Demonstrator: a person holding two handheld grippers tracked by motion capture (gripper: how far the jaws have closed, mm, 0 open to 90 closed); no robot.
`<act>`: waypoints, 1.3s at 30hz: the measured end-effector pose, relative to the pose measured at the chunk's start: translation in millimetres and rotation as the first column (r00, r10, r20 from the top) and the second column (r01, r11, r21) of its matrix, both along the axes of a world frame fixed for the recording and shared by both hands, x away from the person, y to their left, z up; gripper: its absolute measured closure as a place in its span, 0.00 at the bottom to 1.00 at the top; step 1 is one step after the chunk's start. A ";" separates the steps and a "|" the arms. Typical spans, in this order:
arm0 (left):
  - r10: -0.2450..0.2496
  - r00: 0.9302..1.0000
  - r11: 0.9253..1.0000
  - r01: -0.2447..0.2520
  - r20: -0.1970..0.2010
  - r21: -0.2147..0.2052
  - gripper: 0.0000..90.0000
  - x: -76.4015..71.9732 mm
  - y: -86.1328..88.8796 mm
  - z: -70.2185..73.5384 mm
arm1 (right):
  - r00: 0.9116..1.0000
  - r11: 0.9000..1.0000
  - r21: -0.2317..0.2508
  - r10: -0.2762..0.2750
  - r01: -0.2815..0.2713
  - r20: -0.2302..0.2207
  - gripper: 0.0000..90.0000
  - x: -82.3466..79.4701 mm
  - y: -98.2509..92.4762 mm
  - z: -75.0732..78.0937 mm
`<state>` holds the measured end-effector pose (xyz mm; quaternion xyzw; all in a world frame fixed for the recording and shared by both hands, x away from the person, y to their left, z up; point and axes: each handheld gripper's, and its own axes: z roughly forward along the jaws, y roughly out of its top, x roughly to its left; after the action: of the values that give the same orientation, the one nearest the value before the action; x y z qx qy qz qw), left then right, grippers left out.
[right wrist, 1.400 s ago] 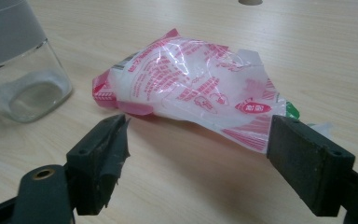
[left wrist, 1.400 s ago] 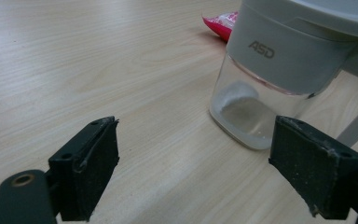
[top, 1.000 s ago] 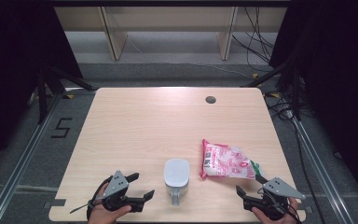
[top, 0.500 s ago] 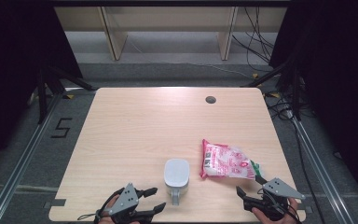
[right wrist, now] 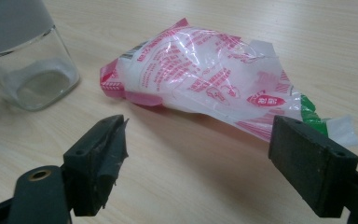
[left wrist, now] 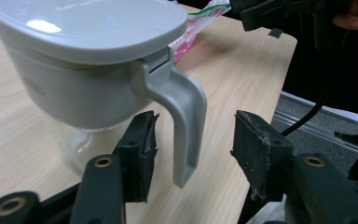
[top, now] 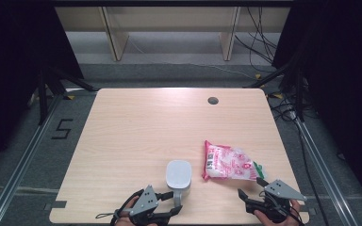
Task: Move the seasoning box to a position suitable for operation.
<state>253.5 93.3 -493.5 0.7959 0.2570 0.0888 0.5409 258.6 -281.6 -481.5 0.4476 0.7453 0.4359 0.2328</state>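
A clear jug (top: pixel 178 173) with a grey lid stands near the table's front edge, its handle (top: pixel 177 195) pointing toward me. My left gripper (top: pixel 174 203) sits at that handle. In the left gripper view the handle (left wrist: pixel 186 121) hangs between the two pads of the left gripper (left wrist: pixel 196 128) with a gap on each side. The jaws have just been closing and do not press on it. A pink and white plastic bag (top: pixel 228 163) lies to the jug's right. My right gripper (top: pixel 250 187) rests open just in front of the bag (right wrist: pixel 214 70), nothing between its fingers (right wrist: pixel 200 140).
The wooden table (top: pixel 146 127) has a dark cable hole (top: pixel 212 100) at its far right. Behind the table stand shelf legs and loose cables on the floor. The table's front edge runs right under both hands.
My left gripper has slid right along the front edge to the jug's handle, and its jaws have narrowed around it. The right gripper, jug and bag have stayed put.
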 end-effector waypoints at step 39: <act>0.048 0.998 0.997 -0.050 0.037 0.060 0.80 75.5 0.7 -9.4 | 0.999 1.000 0.021 -0.010 0.011 -0.044 0.24 -1.2 3.9 -1.1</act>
<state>329.0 94.0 -502.9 0.8037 0.2641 0.1240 0.5187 257.4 -277.7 -482.6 0.4634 0.7433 0.4327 0.2136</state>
